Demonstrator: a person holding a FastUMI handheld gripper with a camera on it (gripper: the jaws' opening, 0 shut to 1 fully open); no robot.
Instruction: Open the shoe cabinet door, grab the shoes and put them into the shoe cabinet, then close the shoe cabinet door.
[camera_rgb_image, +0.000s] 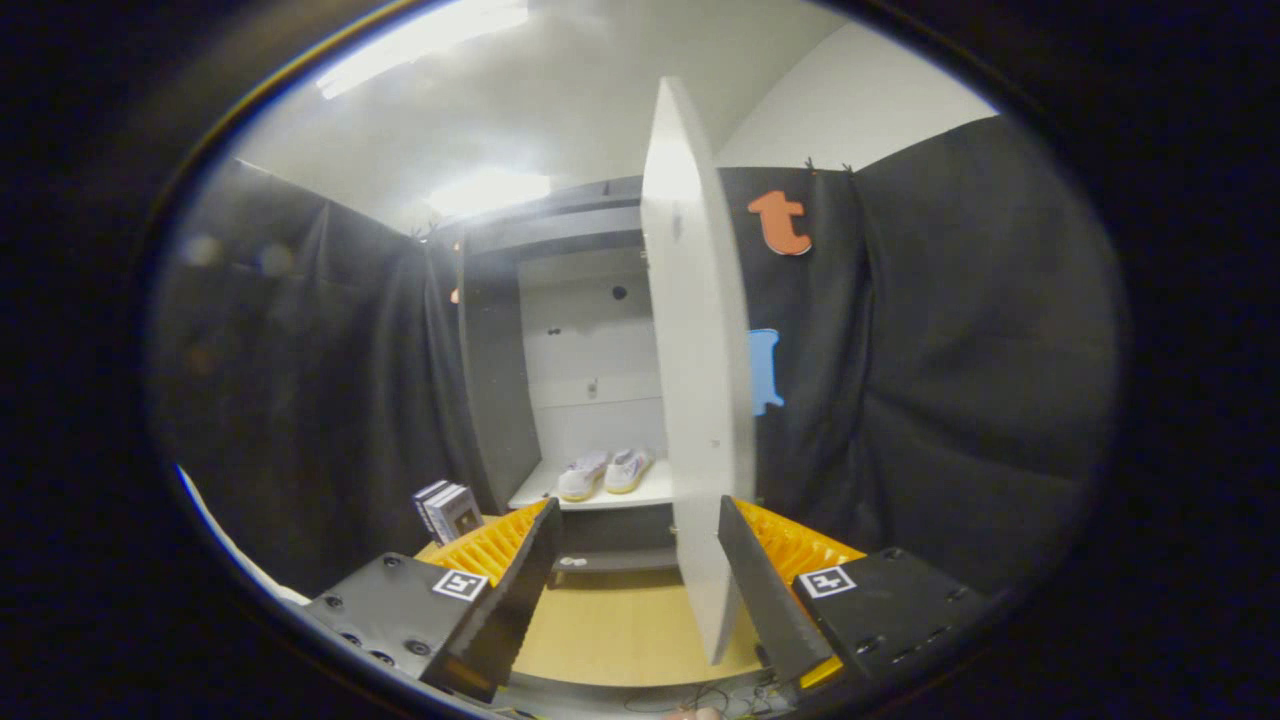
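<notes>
The shoe cabinet (497, 390) stands ahead with its white door (697, 340) swung wide open toward me. A pair of pale shoes (605, 472) sits side by side on the cabinet's white shelf (650, 494), toes pointing in. My gripper (637, 506) is open, and its fingers are spread wide in front of the cabinet. The door's free edge reaches down between the fingers, close against the inner side of the right finger (765, 590). The left finger (515, 590) touches nothing. Whether the right finger touches the door I cannot tell.
Two small dark boxes (447, 510) stand upright left of the cabinet, just beyond the left finger. A light wooden surface (620, 630) lies below the fingers. Black cloth walls close in the booth on both sides.
</notes>
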